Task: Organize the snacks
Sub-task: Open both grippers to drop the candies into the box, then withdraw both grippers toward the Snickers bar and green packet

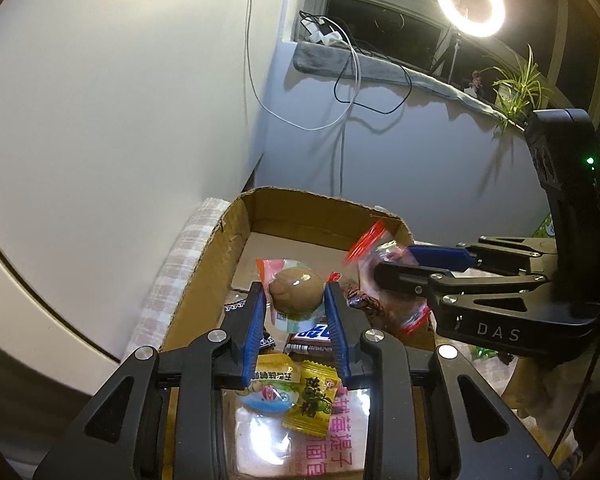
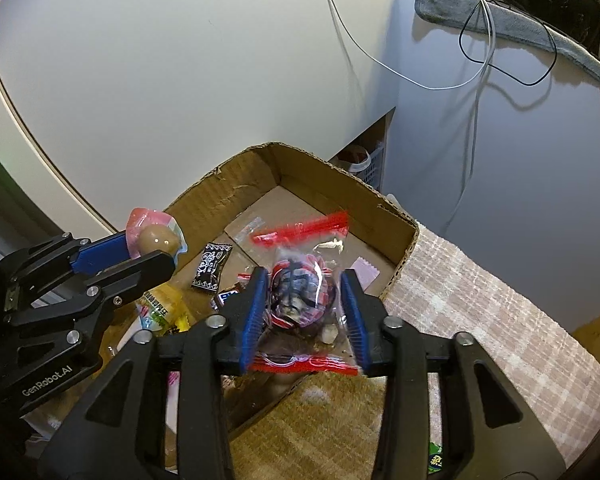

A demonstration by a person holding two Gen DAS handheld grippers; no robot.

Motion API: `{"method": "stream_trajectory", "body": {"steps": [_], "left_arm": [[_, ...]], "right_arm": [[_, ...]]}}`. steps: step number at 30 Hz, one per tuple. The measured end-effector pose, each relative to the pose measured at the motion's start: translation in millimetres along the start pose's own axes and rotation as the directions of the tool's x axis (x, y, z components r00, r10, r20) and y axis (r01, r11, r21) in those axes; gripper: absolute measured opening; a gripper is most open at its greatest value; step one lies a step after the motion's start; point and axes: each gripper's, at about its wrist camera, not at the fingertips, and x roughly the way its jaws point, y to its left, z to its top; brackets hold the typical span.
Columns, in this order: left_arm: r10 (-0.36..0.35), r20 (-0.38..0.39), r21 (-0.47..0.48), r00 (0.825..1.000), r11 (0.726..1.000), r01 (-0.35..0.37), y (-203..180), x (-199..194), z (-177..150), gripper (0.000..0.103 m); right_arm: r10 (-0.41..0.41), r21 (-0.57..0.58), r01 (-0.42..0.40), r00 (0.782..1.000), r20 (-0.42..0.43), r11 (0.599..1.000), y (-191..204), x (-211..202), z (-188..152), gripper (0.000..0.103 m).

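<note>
The left tongs (image 1: 296, 300) pinch a wrapped brown egg snack (image 1: 296, 294) over the cardboard box (image 2: 396, 216); the right tongs (image 2: 306, 300) stand spread around a red-edged clear packet (image 2: 302, 296), its right side free of the pad. The far half of the box floor lies bare. "DAS" and "GenRobot.AI" mark the grippers. A yellow candy (image 1: 310, 406) lies below; its print is unreadable

Brown egg snack (image 1: 296, 294) in clear pack w/ pink top hangs above open cardboard box (image 1: 236, 236), red-edged clear packet (image 2: 300, 294) also above it, w/ yellow candy (image 1: 310, 402), round yellow-blue jelly cup (image 1: 270, 386), black wrapper (image 2: 212, 266) & dark choc bar (image 1: 310, 336) lying loose on box floor.
</note>
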Motion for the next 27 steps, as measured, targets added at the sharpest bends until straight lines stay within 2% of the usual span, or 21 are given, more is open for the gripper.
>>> {"method": "stream_trajectory", "body": {"steps": [1,4,17,27], "left_arm": [[0.003,0.001,0.003,1.0,1.0,-0.003,-1,0,0,0.031],[0.011,0.005,0.002,1.0,1.0,-0.011,0,0,0,0.045],[-0.004,0.009,0.004,1.0,1.0,0.004,-4,-4,-1,0.051],[-0.047,0.027,0.024,0.999,0.999,0.046,-27,-15,-2,0.051]], "right_arm": [[-0.005,-0.001,0.005,1.0,0.006,1.0,0,-1,0,0.066],[-0.016,0.004,0.016,0.999,0.028,1.0,-1,-6,0,0.077],[-0.036,0.05,0.034,0.999,0.029,0.998,-16,-23,-4,0.079],[-0.079,0.088,0.075,0.996,0.042,0.993,-50,-72,-30,0.079]]}}
